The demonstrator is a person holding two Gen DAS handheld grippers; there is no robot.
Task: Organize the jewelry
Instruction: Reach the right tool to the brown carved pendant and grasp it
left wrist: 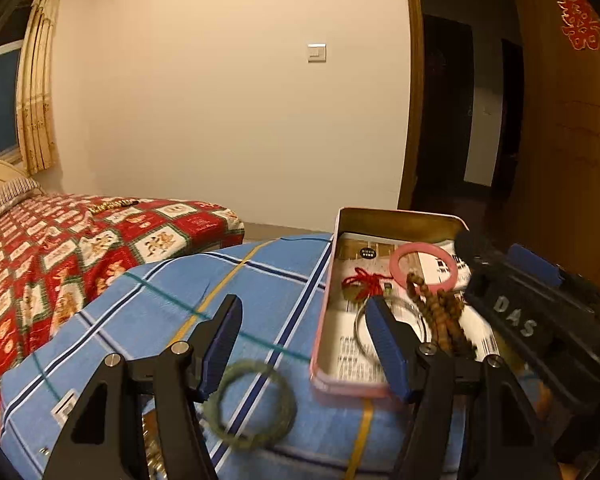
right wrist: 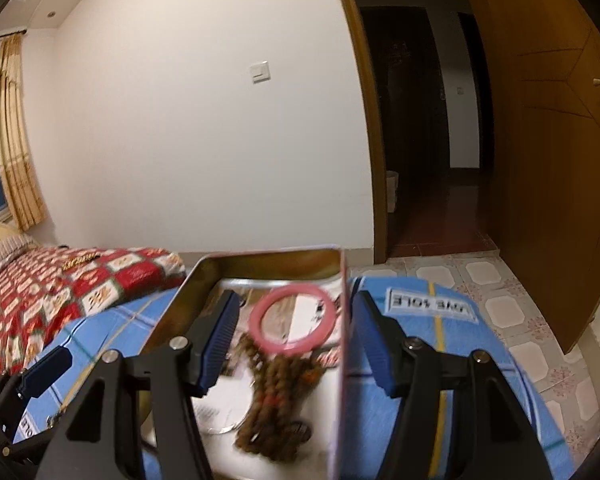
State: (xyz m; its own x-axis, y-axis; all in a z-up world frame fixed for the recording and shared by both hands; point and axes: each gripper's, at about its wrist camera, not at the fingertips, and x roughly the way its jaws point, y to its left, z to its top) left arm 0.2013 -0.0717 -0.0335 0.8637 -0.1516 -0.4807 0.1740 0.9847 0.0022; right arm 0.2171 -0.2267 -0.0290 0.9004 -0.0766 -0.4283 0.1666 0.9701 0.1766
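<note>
A pink-edged tin box lies open on a blue plaid cloth. It holds a pink bangle, a brown bead string, a thin silver ring and a red cord charm. A green bangle lies on the cloth left of the box, between my left gripper's fingers. My left gripper is open and empty above it. My right gripper is open over the box's right wall, above the beads and pink bangle.
A bed with a red patterned quilt lies to the left, with a gold chain-like item on it. A wall stands behind, and an open wooden door and tiled floor lie to the right. My right gripper's body sits beside the box.
</note>
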